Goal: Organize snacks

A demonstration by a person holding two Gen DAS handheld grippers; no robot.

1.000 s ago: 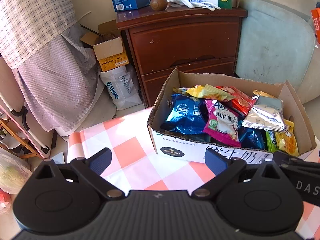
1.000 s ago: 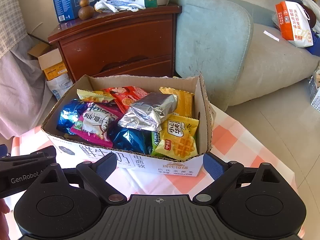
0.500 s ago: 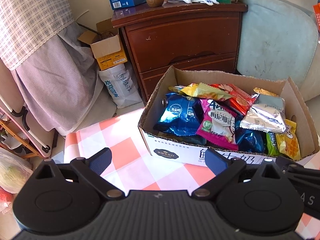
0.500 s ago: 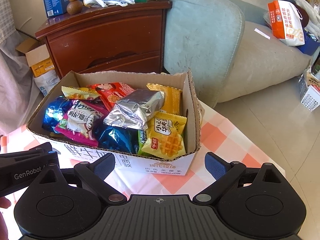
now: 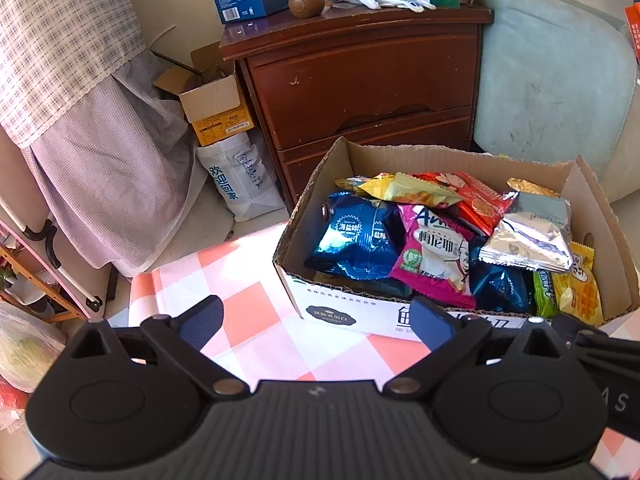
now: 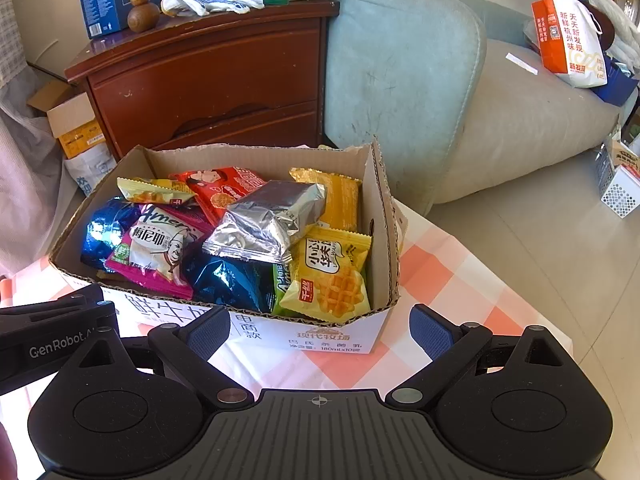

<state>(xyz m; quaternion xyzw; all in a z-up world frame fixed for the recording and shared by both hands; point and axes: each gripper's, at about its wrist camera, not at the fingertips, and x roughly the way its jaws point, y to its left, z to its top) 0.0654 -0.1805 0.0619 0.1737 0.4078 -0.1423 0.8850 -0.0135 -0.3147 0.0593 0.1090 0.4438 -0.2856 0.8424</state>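
From our left wrist view, the left gripper [image 5: 316, 320] holds its fingers apart and empty, just short of the snack box [image 5: 340, 312] on the checkered bench [image 5: 248, 320]. From our right wrist view, the right gripper [image 6: 320, 330] also gapes empty before the box's near wall, silver packet [image 6: 264, 224] on top.

Looks like someone's lived-in home: worn sofa [image 6: 500, 120], wooden nightstand [image 5: 360, 80], checkered tablecloth [image 5: 248, 312], cardboard boxes [image 5: 216, 108] on the floor
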